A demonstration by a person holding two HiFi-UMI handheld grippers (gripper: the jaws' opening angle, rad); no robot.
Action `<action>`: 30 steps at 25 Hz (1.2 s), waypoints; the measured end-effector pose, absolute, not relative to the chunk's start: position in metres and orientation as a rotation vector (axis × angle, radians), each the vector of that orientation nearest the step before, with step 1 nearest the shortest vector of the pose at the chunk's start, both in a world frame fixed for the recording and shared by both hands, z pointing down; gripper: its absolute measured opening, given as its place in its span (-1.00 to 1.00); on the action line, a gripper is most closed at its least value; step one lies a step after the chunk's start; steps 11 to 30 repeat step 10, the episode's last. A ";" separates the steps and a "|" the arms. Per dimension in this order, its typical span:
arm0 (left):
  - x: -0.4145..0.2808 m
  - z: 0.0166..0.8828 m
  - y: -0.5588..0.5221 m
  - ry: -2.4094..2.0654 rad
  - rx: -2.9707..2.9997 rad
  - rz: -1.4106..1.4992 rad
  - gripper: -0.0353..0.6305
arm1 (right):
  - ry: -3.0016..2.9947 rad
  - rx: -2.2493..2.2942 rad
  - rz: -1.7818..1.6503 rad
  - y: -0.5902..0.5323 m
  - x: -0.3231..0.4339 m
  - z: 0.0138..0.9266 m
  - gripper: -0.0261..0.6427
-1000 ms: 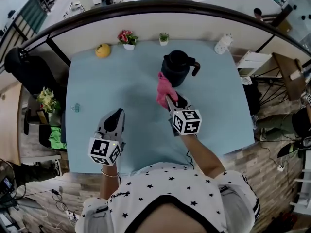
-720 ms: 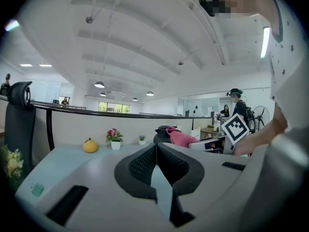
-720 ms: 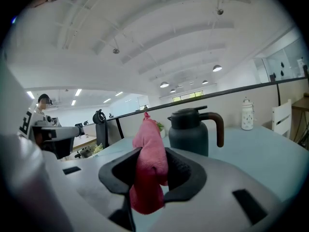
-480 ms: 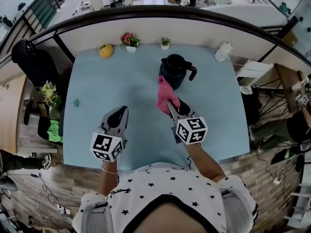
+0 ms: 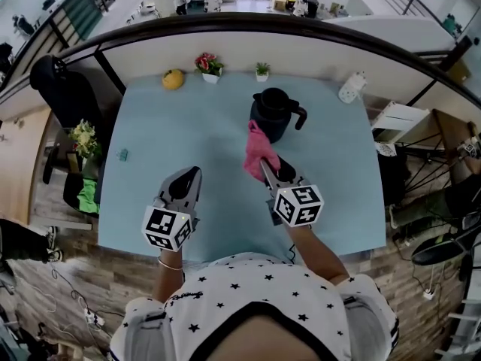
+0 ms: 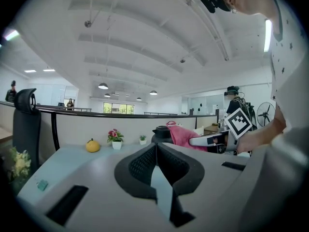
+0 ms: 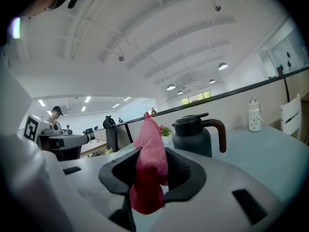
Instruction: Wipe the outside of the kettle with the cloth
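Right claw [image 5: 264, 165] clamps a crumpled pink cloth [image 5: 257, 149] that stands up between its jaws. A dark blue-grey kettle with a curved handle [image 5: 272, 113] sits just ahead of it. To its left, the left claw [image 5: 189, 176] is clenched on nothing above the pale blue tabletop [image 5: 165, 134].

Bright, even ceiling light; fisheye-warped, vignetted edges.
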State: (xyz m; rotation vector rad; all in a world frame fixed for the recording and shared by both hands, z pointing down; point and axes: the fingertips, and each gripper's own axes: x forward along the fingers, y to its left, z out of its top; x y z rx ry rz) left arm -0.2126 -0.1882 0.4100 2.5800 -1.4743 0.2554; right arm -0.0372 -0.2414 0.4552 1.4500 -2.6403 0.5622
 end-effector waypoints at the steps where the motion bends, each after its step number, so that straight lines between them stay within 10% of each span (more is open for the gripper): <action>1: -0.212 0.409 -0.188 -1.477 2.578 0.255 -0.80 | -2.643 1.447 0.564 -0.241 -0.037 0.455 -0.52; 30: -0.214 0.408 -0.183 -1.499 2.573 0.259 -0.80 | -2.657 1.431 0.564 -0.240 -0.037 0.453 -0.52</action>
